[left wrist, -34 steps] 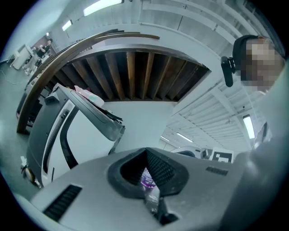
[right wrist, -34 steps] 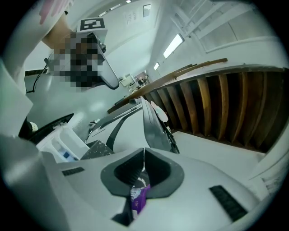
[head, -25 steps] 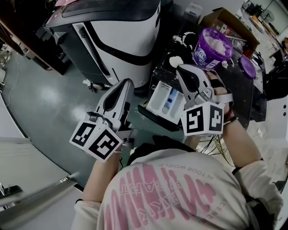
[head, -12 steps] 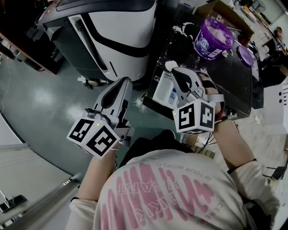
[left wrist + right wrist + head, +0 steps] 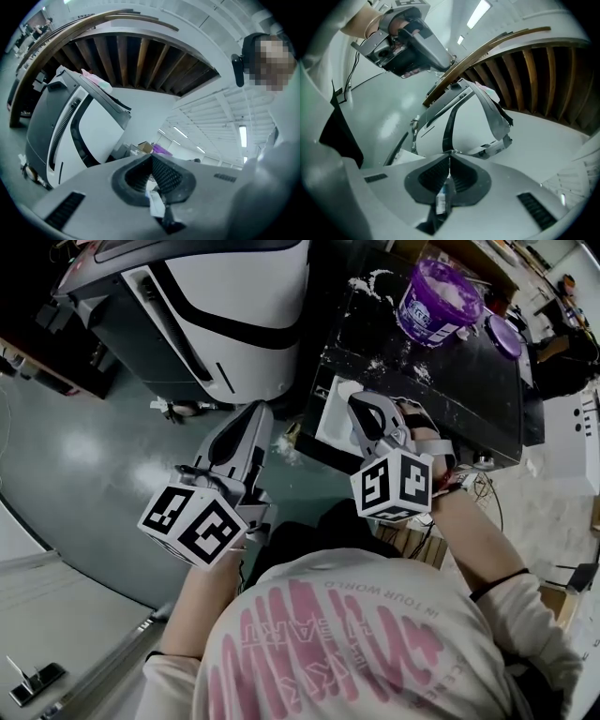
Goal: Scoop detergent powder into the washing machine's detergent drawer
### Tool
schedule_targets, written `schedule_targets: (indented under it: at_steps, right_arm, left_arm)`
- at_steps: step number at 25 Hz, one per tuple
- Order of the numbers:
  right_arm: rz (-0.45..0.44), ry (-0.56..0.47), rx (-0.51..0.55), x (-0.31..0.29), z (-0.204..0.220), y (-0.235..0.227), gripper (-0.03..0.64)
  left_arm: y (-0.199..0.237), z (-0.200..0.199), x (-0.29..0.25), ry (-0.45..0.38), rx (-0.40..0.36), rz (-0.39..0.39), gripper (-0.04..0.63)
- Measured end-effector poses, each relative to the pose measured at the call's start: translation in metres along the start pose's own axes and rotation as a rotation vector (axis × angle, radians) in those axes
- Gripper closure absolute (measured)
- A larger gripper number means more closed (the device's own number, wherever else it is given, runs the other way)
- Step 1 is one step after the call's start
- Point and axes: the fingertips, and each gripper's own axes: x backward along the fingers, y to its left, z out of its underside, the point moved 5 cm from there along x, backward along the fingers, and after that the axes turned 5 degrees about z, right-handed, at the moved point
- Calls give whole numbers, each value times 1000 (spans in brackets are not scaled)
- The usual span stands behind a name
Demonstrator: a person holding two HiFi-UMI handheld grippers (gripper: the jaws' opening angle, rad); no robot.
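Note:
The purple detergent tub, open and full of white powder, stands on a black top at the upper right, and is a small far shape in the left gripper view. The white detergent drawer sticks out from under that top. My right gripper hangs over the drawer, shut and empty. My left gripper is shut too, to the left of the drawer and above the floor. It holds nothing. No scoop shows.
A large white and black machine stands at the upper left, also seen ahead of both grippers. A purple lid lies beside the tub. Spilled powder dusts the black top. Green floor lies to the left.
My right gripper has drawn back from the tub side towards me and now covers most of the drawer. The left gripper has hardly moved. Both stayed shut.

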Motion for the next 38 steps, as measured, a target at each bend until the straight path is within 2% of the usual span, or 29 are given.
schedule_targets:
  at_steps: [9,15,22,28,34,38]
  right_arm:
    - [-93,43,-30,-10,9,36,611]
    - [-151,63,-87,-14,19,47,611]
    - [-252,71,-286,-22,28,48,611]
    - [-361,79,-347,-28,37,51,611]
    - [-510,94,-485,-42,47,51,612]
    - [-573,109,-530,-51,50,46,612]
  left_arm:
    - [9,1,1,6,14,-11,592]
    - [9,6,-1,7,23,-25,592]
    - [11,3,-1,-11,22,-75,592]
    - [7,-4,-3,-45,3,-136,592]
    - [2,-11,-2,-104,-28,-228,592]
    - [-2,-12,0,-132,-30,-278,592]
